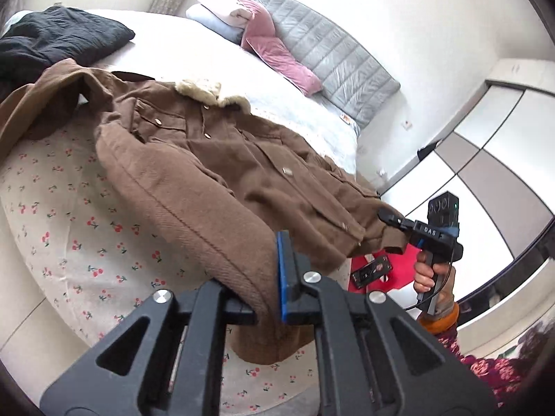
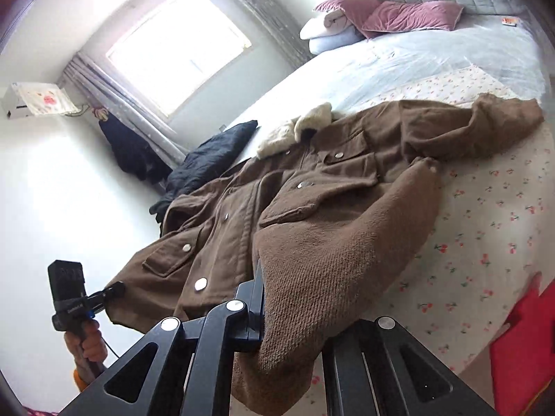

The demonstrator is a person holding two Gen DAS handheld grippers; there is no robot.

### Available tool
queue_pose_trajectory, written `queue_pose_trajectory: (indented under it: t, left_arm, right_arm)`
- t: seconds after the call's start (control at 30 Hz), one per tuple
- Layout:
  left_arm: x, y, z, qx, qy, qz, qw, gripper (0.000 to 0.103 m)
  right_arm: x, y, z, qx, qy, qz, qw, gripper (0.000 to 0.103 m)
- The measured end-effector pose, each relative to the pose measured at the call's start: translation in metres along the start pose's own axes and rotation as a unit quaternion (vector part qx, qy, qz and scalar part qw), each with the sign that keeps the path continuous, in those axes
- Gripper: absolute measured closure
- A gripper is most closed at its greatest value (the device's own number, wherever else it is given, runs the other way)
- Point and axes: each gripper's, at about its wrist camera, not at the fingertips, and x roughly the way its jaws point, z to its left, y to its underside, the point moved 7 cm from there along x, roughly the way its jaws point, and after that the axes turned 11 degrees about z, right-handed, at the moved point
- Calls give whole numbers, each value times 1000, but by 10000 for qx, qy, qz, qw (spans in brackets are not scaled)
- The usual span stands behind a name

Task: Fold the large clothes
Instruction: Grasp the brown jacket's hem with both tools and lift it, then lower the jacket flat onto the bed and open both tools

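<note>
A brown jacket (image 1: 215, 163) with a cream fur collar (image 1: 201, 92) lies front up on the bed, buttons showing. My left gripper (image 1: 267, 277) is shut on a brown sleeve cuff draped over its fingers. In the right wrist view the jacket (image 2: 312, 187) spreads across the bed. My right gripper (image 2: 291, 305) is shut on a sleeve (image 2: 329, 260). In each view the other gripper shows, its tip (image 1: 390, 216) (image 2: 116, 289) pressed to the jacket's hem.
The bed carries a cherry-print sheet (image 1: 69, 215), a black garment (image 1: 59, 38), pink pillows (image 1: 277, 52) and a grey quilted headboard cushion (image 1: 333, 55). A red item (image 1: 399, 270) lies beside the bed. Wardrobe doors (image 1: 485, 159) stand at right; a window (image 2: 177, 48) shows behind.
</note>
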Motion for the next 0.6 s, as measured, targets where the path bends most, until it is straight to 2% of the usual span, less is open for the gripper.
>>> queue_pose_trajectory:
  t: [0.1, 0.2, 0.27, 0.37, 0.4, 0.43, 0.5, 0.57, 0.6]
  left_arm:
    - [-27, 4, 26, -511, -221, -62, 9984, 95]
    - [-19, 30, 52, -872, -797, 338, 9924, 95]
    - [-5, 53, 73, -945, -1303, 678, 9846, 95]
    - [23, 96, 112, -1055, -2084, 1327, 9632, 94]
    - [31, 108, 123, -1113, -2161, 1497, 9584, 94]
    - [30, 115, 127, -1154, -2152, 1550, 9573, 94]
    - [31, 117, 132, -1224, -2044, 1482, 9598, 92]
    - [27, 114, 125, -1108, -1874, 1349, 9667, 90]
    - [22, 112, 118, -1050, -1789, 1285, 9698, 84]
  right_arm:
    - [-34, -2, -31, 328, 196, -87, 9992, 95]
    - [-38, 8, -72, 675, 632, 212, 9955, 95]
    - [-27, 30, -102, 846, 1065, 595, 9889, 95]
    - [-3, 78, -135, 1003, 1498, 1351, 9743, 93]
    - [5, 87, -139, 952, 1650, 1487, 9704, 93]
    - [11, 94, -143, 880, 1821, 1577, 9665, 91]
    - [13, 102, -143, 836, 1924, 1587, 9648, 85]
    - [11, 104, -139, 802, 2066, 1494, 9636, 75]
    - [10, 104, -135, 755, 2109, 1440, 9639, 73]
